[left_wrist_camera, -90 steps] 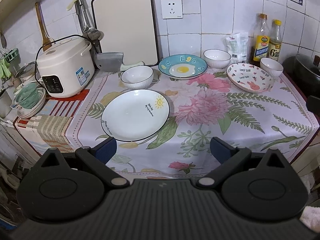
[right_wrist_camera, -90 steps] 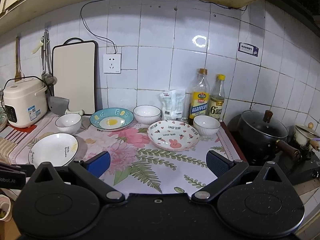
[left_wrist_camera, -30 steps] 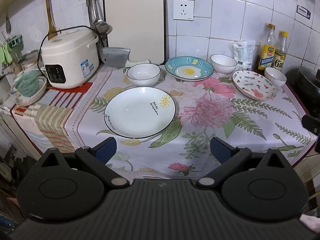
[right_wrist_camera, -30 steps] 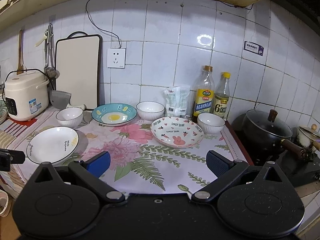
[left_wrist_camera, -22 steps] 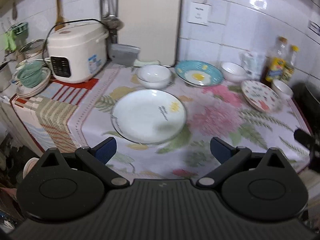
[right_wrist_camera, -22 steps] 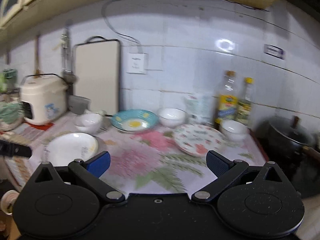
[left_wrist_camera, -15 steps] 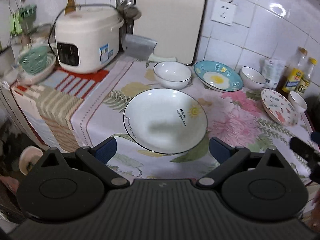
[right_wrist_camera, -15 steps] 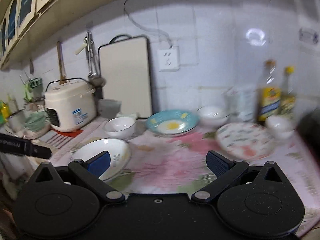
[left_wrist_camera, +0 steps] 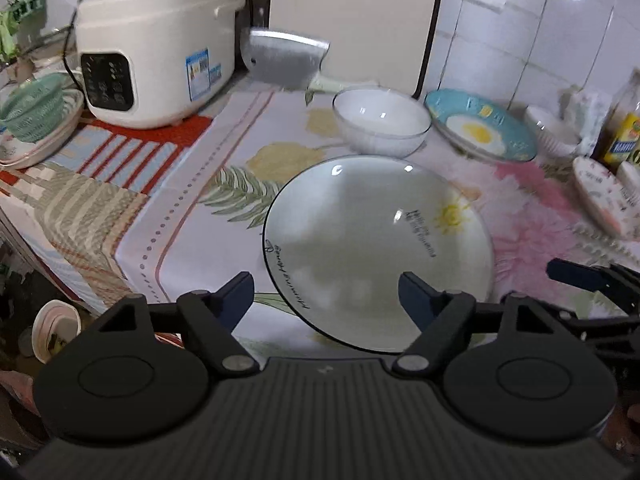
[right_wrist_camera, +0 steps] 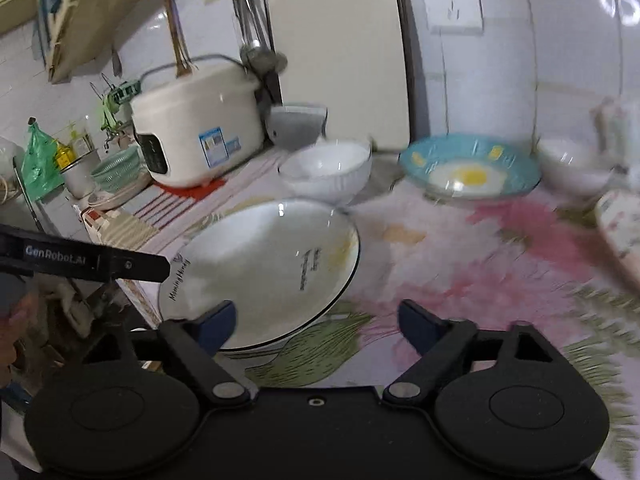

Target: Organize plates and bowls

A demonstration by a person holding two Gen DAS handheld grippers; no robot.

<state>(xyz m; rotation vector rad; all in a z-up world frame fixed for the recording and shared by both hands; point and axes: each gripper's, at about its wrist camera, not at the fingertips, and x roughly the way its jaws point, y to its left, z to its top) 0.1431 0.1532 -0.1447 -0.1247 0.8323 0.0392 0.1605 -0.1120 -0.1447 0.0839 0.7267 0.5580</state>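
A large white plate [left_wrist_camera: 376,248] with a black rim and a small sun drawing lies on the floral cloth. My left gripper [left_wrist_camera: 326,292] hovers over its near rim, jaws closing, and the pads touch nothing. My right gripper [right_wrist_camera: 316,316] comes in from the right of the same plate [right_wrist_camera: 260,268], jaws also closing with only the plate's edge and cloth between them. Behind the plate stand a white ribbed bowl [left_wrist_camera: 380,124] and a blue egg plate [left_wrist_camera: 480,132]. A second white bowl [left_wrist_camera: 552,128] and a pink patterned plate [left_wrist_camera: 604,200] sit at the right.
A white rice cooker [left_wrist_camera: 156,52] stands at the back left, with a cleaver [left_wrist_camera: 286,56] and a cutting board [left_wrist_camera: 360,12] against the tiled wall. A green basket [left_wrist_camera: 32,112] rests on stacked dishes at far left. The counter's edge drops off at lower left.
Both grippers have come down and closer to the large white plate, the right one swinging left toward it. Both pairs of jaws stand narrower than before.
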